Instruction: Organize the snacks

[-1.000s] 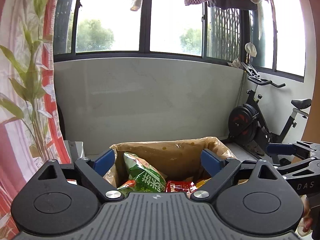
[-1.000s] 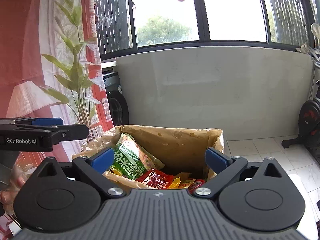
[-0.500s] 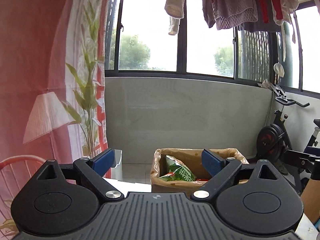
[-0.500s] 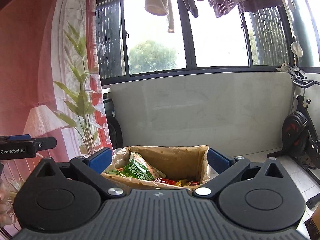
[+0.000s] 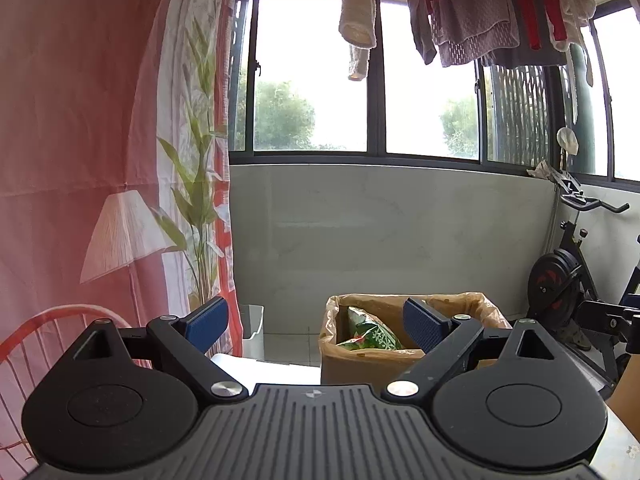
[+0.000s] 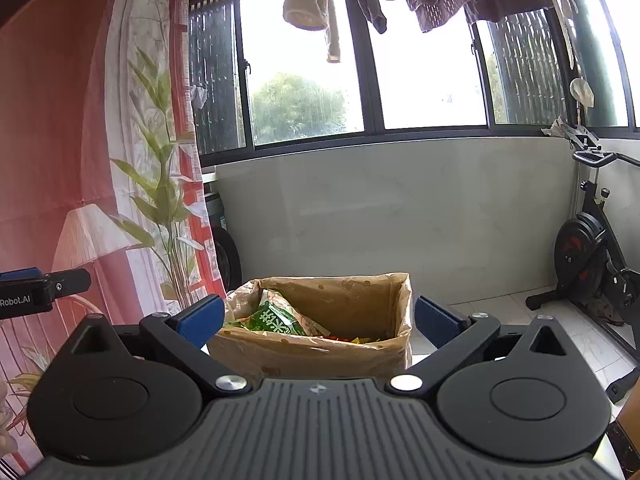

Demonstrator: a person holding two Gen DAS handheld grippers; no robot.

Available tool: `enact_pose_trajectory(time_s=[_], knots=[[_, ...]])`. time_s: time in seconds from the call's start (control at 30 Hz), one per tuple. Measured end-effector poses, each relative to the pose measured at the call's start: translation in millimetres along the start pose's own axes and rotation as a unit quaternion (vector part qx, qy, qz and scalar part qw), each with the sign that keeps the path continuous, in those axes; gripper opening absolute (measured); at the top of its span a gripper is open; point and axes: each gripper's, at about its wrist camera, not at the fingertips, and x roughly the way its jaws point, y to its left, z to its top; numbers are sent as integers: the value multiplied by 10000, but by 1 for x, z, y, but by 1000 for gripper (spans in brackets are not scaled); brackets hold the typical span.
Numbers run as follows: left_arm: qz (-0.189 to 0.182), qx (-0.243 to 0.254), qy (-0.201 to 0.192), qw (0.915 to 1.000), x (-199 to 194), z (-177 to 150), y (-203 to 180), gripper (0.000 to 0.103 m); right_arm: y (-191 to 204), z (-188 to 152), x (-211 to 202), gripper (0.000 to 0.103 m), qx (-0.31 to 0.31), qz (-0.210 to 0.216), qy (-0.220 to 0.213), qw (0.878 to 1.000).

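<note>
Right wrist view: snacks point(image 6: 282, 316) look all packed in the lined box point(image 6: 320, 348) on my table, so I'd call it basically done. Right gripper point(image 6: 318, 320) and left gripper point(image 5: 316, 322) both spread wide, carrying nothing.

Matt cardboard box point(image 6: 320, 354), crinkled glossy plastic liner point(image 6: 404, 312)

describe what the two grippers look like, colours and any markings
Both the left gripper and the right gripper are matte black, with a ribbed grey body, round side housings, silver pivot screws and blue textured pads. White lettering ending "Robot.AI" marks the left one's side.
</note>
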Motion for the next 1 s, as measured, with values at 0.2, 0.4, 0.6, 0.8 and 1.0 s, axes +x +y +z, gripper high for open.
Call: enact_pose_trajectory(time_s=[0.2,0.4,0.6,0.8,1.0], knots=[[-45,33,68,10000,4,-5,-1,95,2,-2,0,103,6,-15,86,10000],[-107,105,124,9998,7,-9,-4,95,3,-5,3,103,-8,-20,134,9999],[-176,129,181,9996,10,-11,-7,95,3,-8,5,103,-39,-20,178,9998],[-229,157,182,9994,11,-13,-8,95,3,-10,8,103,-65,-27,216,9997],[-271,158,184,9993,12,-14,-10,95,5,-12,10,103,-104,-17,238,9997]])
